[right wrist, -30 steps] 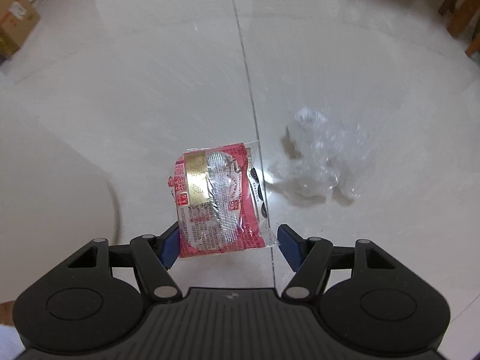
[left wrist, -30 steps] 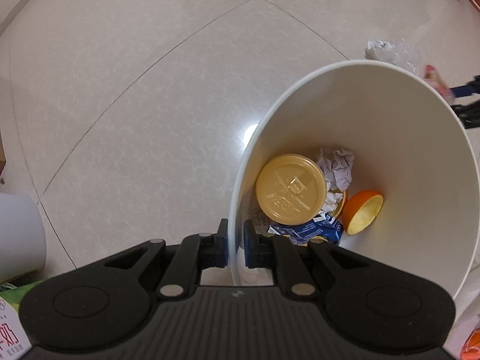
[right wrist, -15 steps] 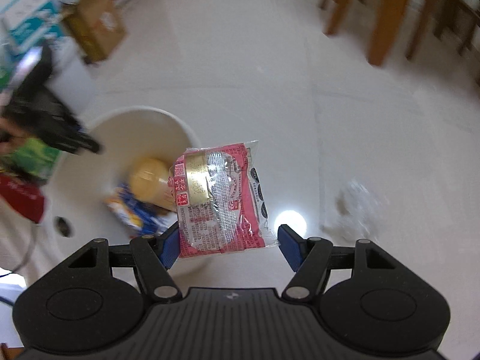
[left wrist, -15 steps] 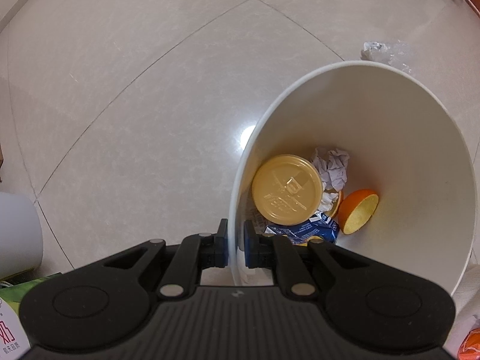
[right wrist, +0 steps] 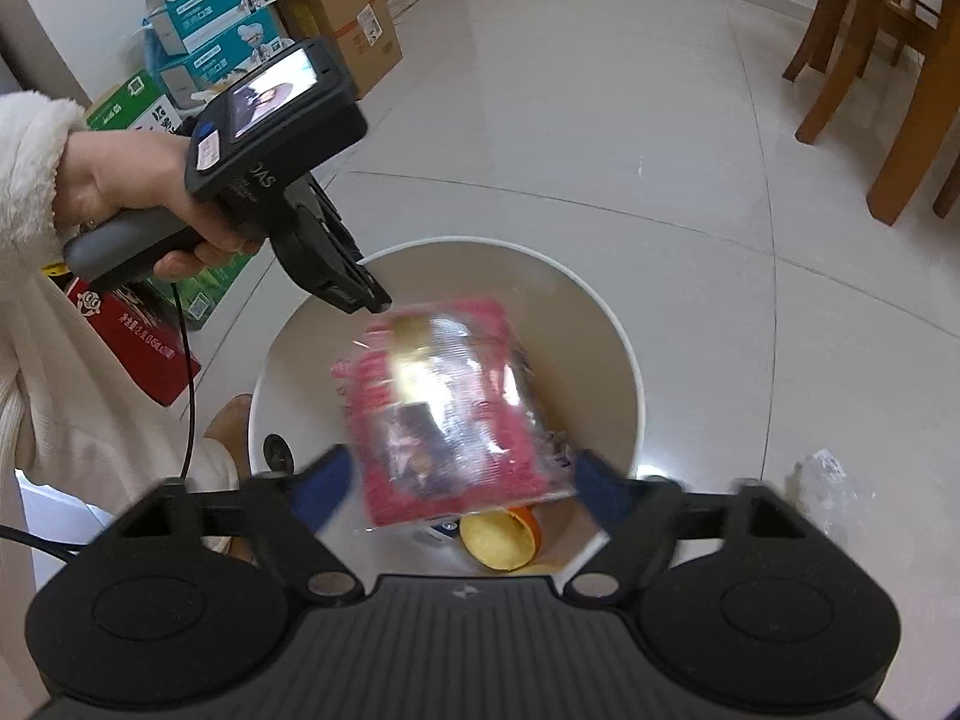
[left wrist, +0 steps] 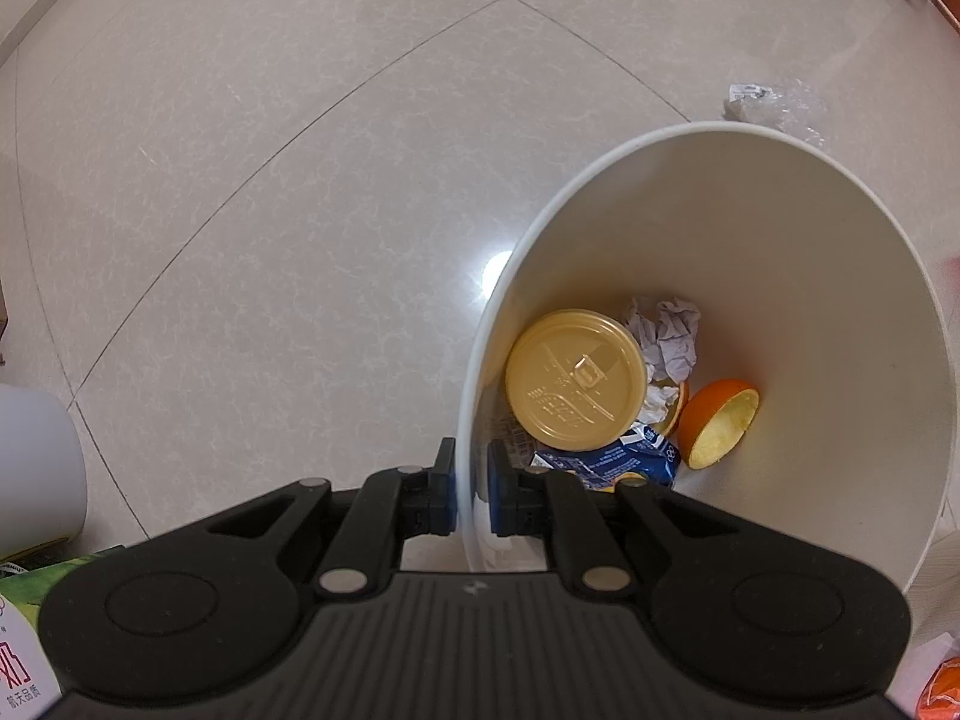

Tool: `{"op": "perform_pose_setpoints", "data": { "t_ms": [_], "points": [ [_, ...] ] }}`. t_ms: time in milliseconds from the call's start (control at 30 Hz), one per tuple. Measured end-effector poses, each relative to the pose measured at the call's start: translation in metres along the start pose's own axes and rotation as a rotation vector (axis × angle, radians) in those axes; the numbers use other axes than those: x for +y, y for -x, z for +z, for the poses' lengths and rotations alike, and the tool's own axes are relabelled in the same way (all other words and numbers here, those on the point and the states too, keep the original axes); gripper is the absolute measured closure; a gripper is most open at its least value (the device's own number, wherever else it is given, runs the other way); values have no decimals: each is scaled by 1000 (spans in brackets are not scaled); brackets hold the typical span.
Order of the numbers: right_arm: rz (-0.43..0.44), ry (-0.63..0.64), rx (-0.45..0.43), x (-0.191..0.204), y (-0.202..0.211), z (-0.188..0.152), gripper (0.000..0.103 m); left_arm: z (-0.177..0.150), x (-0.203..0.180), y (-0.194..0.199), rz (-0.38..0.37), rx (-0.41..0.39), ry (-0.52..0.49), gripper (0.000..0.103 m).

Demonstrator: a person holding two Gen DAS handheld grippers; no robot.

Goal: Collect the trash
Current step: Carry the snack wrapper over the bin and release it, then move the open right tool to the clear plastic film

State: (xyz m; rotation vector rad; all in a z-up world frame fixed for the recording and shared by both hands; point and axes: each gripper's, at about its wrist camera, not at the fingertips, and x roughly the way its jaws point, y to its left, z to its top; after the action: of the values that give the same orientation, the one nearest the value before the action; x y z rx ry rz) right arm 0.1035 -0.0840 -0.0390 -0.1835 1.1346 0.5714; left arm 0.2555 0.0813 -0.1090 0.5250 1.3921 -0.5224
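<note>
A white waste bin [left wrist: 600,174] stands on the tiled floor, and my left gripper [left wrist: 471,480] is shut on its near rim. Inside lie a gold lid [left wrist: 576,384], crumpled paper [left wrist: 666,339], half an orange peel [left wrist: 720,423] and a blue carton [left wrist: 612,456]. In the right wrist view a red snack packet [right wrist: 444,414] hangs blurred and tilted over the bin [right wrist: 624,348]. My right gripper [right wrist: 465,480] is open just below it, with a gap at the left finger. The left gripper [right wrist: 369,300] shows at the bin's far rim.
A crumpled clear plastic wrap [right wrist: 834,486] lies on the floor right of the bin, also seen as the wrap [left wrist: 774,105]. Cardboard boxes [right wrist: 354,18] and a red box [right wrist: 138,336] stand at the left. Wooden chair legs [right wrist: 900,90] rise at the right. A person's hand [right wrist: 132,180] holds the left gripper.
My right gripper carried the red packet from the floor to above the bin. Its fingers have spread and the packet has slipped forward and tilted. The left gripper kept hold of the rim.
</note>
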Motion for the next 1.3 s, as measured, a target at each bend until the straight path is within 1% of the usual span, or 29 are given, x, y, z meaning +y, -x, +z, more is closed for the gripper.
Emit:
{"op": "perform_pose_setpoints", "data": {
  "t_ms": [67,167,300,400,533,667,767,833,900,1000,1067,1133,1167,1233,1300],
  "points": [
    [9,9,-11,2,6,0,6,0,0,0,1,0,1,96],
    [2,-15,-13,-6,5,-2,5,0,-1,-1,4,2,1,96],
    [-32,-57,-27,-20,2,-7,5,0,0,-1,2,3,5,96],
    [-77,-109,-44,-41,3,-13,5,1,0,-1,4,4,6,96],
    [-145,-207,-77,-80,5,-26,4,1,0,-1,2,5,8,96],
    [-258,-292,-126,-123,0,-42,3,1,1,-1,0,5,9,96],
    [-325,-347,-131,-154,-13,-56,0,1,2,-1,-3,5,11,96],
    [-354,-384,-113,-175,-25,-65,0,1,3,-1,-6,5,14,96],
    [-400,-409,-88,-196,-41,-72,0,1,5,-1,-9,8,17,96],
    [-437,-465,-47,-228,-68,-83,0,2,5,0,-13,9,19,96],
    [-441,-510,-25,-252,-87,-89,0,3,6,0,-12,10,18,96],
    [-466,-564,-12,-272,-105,-93,0,3,5,0,-9,9,15,96],
    [-458,-594,2,-284,-116,-95,0,3,5,0,-7,9,12,96],
    [-486,-656,24,-304,-133,-100,0,2,4,0,-7,9,11,96],
    [-498,-704,70,-324,-154,-104,0,2,5,0,-12,10,17,96]
  ]
}}
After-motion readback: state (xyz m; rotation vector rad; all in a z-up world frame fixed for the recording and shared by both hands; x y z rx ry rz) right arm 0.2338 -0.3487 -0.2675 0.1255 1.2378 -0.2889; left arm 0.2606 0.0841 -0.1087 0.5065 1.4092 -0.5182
